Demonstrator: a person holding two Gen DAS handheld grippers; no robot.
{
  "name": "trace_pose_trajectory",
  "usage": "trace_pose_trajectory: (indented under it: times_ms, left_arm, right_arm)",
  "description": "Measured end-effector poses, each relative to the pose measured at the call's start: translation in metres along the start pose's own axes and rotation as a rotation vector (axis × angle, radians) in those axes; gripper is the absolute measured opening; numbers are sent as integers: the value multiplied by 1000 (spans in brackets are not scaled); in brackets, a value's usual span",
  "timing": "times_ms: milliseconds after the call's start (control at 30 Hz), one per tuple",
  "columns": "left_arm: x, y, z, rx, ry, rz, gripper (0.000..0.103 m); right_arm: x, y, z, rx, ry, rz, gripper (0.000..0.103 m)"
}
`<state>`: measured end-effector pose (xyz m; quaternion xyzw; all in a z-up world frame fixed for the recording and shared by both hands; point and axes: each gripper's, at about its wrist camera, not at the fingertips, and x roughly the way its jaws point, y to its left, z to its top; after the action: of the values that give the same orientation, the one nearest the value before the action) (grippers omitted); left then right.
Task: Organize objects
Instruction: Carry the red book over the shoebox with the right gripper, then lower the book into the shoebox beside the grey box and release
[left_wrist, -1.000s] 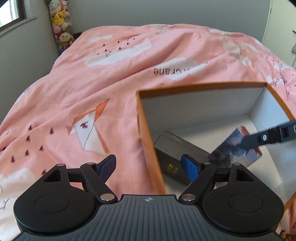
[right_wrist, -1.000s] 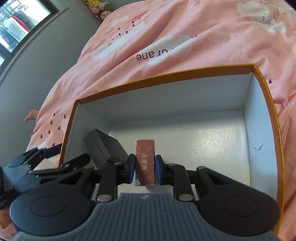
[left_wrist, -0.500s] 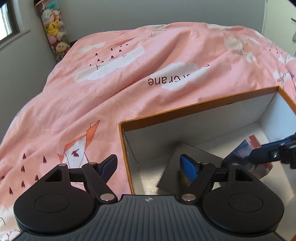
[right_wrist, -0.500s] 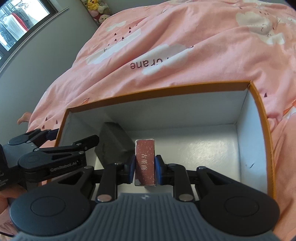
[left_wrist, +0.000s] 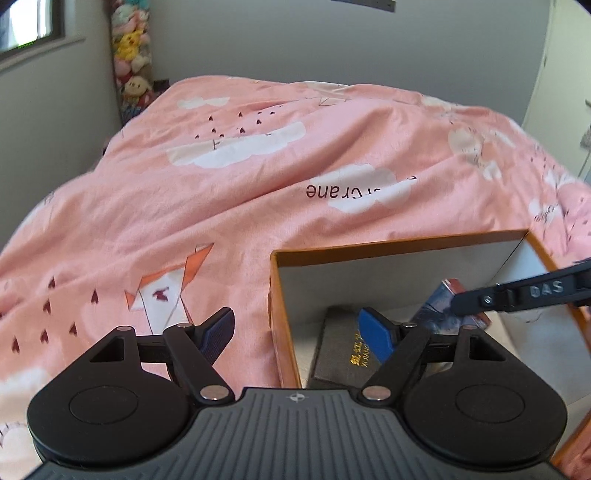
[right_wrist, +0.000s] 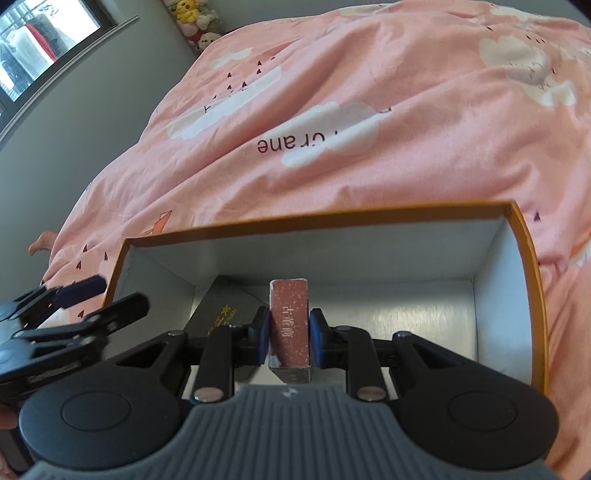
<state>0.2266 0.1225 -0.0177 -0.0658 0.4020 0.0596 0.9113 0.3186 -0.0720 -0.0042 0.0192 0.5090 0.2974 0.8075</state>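
Observation:
An open box with an orange rim (left_wrist: 388, 246) (right_wrist: 317, 218) and white inside sits on the bed. A dark flat box with gold lettering (left_wrist: 343, 354) (right_wrist: 225, 314) lies in its left corner. My right gripper (right_wrist: 290, 332) is shut on a small red box (right_wrist: 290, 325), held upright inside the orange box; that red box also shows in the left wrist view (left_wrist: 443, 306) behind the right gripper's finger. My left gripper (left_wrist: 299, 332) is open and empty, straddling the orange box's left wall.
A pink quilt with clouds and lettering (left_wrist: 258, 184) (right_wrist: 332, 110) covers the bed. Plush toys (left_wrist: 131, 55) stand stacked in the far left corner by a window (right_wrist: 37, 48). Grey walls lie behind.
The left gripper has pulled up and back from the dark box, still open. The right gripper keeps its hold on the red box and sits lower inside the orange box.

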Motion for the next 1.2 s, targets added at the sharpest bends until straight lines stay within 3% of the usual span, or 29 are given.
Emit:
trace_pose_trajectory:
  times_ms: [100, 233, 333, 433, 600, 800, 933, 1067, 1200]
  left_arm:
    - [2, 3, -3, -15, 16, -12, 90]
    - [5, 0, -8, -9, 29, -6, 90]
    - [5, 2, -12, -17, 40, -1, 90]
    - [3, 4, -15, -28, 42, -1, 90]
    - [4, 5, -19, -33, 55, 0, 90]
    - [2, 6, -21, -39, 51, 0, 90]
    - [1, 8, -21, -56, 47, 7, 90]
    - [-1, 10, -22, -62, 44, 6, 90]
    - [-1, 11, -23, -59, 45, -1, 90]
  right_arm:
    - [4, 3, 7, -39, -11, -45, 25]
    - [13, 21, 8, -220, -24, -151, 28]
    - [25, 32, 8, -379, -16, -227, 34]
    - [42, 32, 5, -463, 25, -271, 49]
    - [53, 34, -1, -553, 28, -262, 55]
    - [50, 56, -15, -731, 88, -148, 55]
    - [53, 69, -22, -836, 89, -136, 58]
    - [60, 66, -19, -828, 104, -139, 67]
    - [62, 71, -34, -918, 86, -231, 86]
